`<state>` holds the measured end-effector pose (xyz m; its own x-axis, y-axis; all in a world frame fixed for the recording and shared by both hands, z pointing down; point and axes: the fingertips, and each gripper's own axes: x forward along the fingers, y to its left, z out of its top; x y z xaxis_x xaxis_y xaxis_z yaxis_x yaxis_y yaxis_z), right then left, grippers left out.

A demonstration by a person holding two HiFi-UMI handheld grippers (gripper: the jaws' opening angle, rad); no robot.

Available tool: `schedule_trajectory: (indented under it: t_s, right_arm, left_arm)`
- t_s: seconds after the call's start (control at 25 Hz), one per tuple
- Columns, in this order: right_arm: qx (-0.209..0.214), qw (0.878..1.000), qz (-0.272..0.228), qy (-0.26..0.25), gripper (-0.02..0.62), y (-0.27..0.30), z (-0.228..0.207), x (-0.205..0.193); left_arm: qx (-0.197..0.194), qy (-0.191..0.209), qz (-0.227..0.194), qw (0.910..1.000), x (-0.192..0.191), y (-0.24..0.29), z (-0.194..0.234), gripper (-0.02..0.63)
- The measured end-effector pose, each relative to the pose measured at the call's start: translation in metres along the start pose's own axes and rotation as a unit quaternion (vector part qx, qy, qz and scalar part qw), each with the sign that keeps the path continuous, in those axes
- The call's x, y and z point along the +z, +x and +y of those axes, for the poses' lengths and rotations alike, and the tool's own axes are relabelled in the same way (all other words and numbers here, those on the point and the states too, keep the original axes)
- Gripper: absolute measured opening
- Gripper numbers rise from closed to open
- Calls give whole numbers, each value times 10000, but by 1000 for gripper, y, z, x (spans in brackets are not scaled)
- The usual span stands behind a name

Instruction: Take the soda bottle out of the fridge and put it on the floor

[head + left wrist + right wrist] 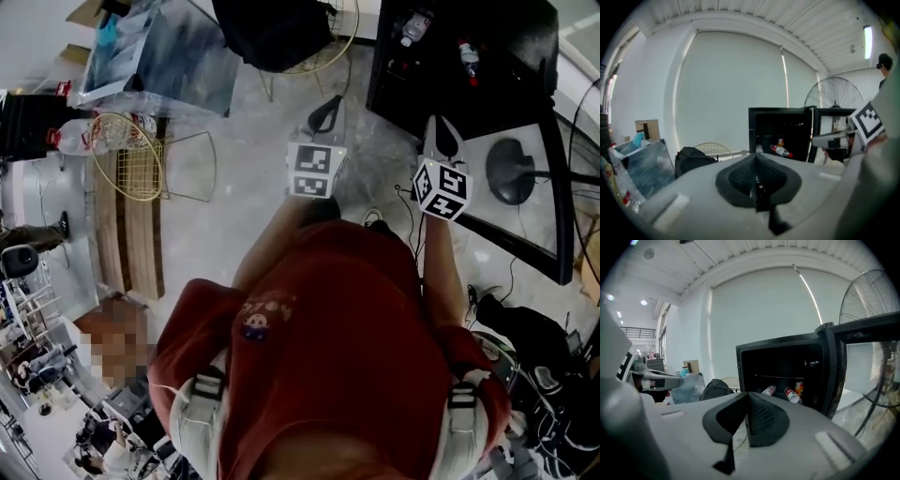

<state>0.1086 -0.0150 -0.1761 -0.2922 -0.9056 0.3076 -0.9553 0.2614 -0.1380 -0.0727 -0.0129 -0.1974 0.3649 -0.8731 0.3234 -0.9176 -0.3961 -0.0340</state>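
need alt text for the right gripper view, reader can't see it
The shut, empty right gripper points toward an open black fridge with two bottles and a can on its shelf. The left gripper shows at the left edge and a standing fan at the right.

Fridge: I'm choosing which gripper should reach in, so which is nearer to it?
Right. The right gripper is just in front of the open fridge; the left gripper is off to its left, farther away.
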Motion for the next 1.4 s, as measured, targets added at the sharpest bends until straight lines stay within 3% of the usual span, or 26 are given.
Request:
schedule_trajectory:
  t_s: [0.32,0.68,0.92,1.4]
  right_arm:
    - [-561,9983,-115,49,2,23,51,14]
    - [-1026,9944,-253,98,2,22,68,17]
    - [-1018,9943,-292,154,2,27,56,13]
    - [-489,9979,-429,22,2,33,-20,47]
  left_arm:
    - [-667,134,-51,9977,5,11,54,0]
    - [-1123,304,-200,9930,14,17,69,0]
    - [-1089,384,-298,9929,20,30,63,0]
    - [-496,195,-303,9981,36,69,19,0]
